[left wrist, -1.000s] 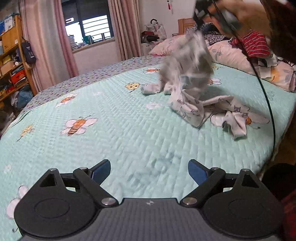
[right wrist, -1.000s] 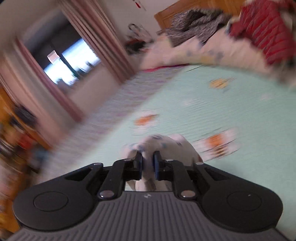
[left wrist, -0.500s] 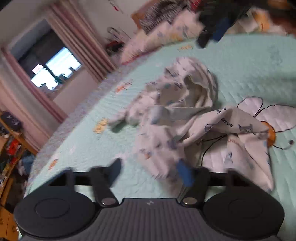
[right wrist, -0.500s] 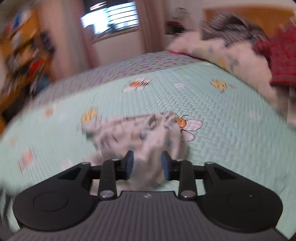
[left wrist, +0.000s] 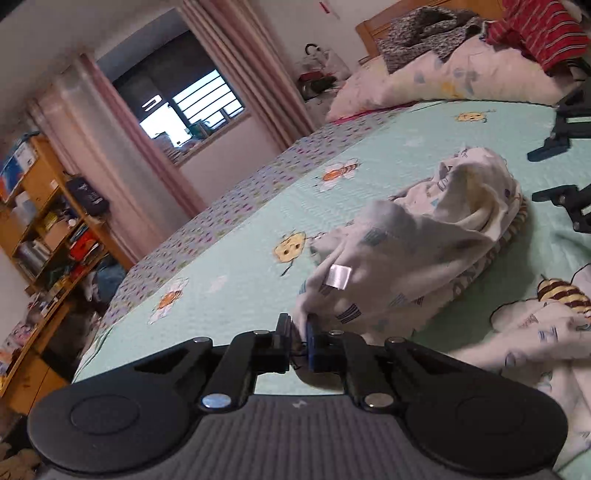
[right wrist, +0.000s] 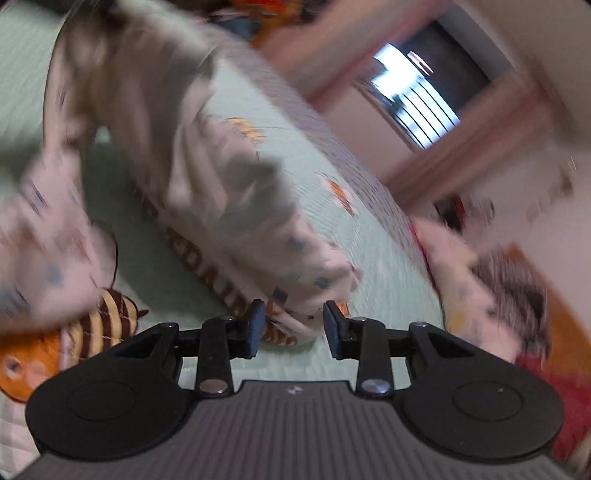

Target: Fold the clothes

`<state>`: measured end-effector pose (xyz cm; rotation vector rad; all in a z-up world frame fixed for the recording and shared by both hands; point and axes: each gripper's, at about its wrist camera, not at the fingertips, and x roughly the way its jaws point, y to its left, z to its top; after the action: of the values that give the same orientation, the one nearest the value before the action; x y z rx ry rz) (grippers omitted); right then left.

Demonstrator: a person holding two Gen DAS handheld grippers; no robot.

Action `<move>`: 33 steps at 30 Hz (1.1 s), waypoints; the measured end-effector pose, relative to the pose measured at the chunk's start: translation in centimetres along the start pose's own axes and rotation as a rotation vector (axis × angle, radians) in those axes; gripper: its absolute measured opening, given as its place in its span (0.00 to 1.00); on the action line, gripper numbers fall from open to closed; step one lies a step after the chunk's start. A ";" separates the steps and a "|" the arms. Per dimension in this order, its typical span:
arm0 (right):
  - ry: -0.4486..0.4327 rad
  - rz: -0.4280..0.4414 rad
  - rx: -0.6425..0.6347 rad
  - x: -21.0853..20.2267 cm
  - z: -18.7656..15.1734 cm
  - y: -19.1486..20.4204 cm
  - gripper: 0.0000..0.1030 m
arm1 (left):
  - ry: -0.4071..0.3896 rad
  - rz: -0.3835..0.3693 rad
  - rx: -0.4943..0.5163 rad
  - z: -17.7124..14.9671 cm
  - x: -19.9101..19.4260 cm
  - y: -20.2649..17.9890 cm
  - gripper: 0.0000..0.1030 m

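Bed: mint quilt carrying everything.
Garment: crumpled mid-bed, long axis stretching from left claw toward the pillow edge.
Left claw: pinching the garment's near corner.
Right claw: spread, fabric hanging between fingers, ungripped.

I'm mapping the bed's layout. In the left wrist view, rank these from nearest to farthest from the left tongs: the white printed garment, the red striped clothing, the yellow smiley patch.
1. White printed garment: pinched in the left tongs.
2. Yellow smiley patch: on the quilt just beyond, slightly left.
3. Red striped clothing: far upper right, atop the pillows.
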<state>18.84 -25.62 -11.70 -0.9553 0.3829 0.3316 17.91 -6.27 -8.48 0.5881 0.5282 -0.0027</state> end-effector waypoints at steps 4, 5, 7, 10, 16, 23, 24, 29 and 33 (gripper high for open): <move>-0.065 0.034 -0.118 1.4 1.5 0.5 0.37 | 0.006 -0.025 -0.019 -1.0 -1.5 -0.1 0.09; -0.075 0.057 -0.134 1.8 1.9 0.6 0.37 | 0.003 -0.022 -0.017 -1.1 -1.7 -0.3 0.09; -0.080 0.070 -0.199 3.1 2.5 1.2 0.37 | -0.003 -0.013 -0.012 -1.4 -2.2 -0.5 0.09; -0.078 0.065 -0.313 5.1 3.2 2.3 0.37 | 0.024 -0.034 -0.030 -1.6 -2.1 -0.4 0.09; -0.081 0.062 -0.171 3.9 5.7 1.3 0.02 | 0.039 -0.005 -0.047 -2.3 -2.9 -0.2 0.08; -0.197 -0.003 0.269 -5.5 8.3 -4.4 0.01 | -0.037 0.140 -0.141 -1.6 -8.0 6.0 0.00; -0.232 -0.013 0.317 -7.5 8.7 -5.4 0.01 | -0.059 0.156 -0.156 -1.4 -9.4 7.4 0.00; -0.414 -0.038 0.416 -16.9 11.9 -8.5 0.01 | -0.172 0.239 -0.221 0.5 -16.2 14.1 0.00; -0.534 -0.084 0.416 -22.4 14.7 -9.5 0.01 | -0.251 0.187 -0.205 1.7 -20.9 17.4 0.02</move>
<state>5.69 -20.78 12.99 -0.4460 -0.0798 0.3965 3.25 4.38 11.85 0.4273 0.2250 0.1521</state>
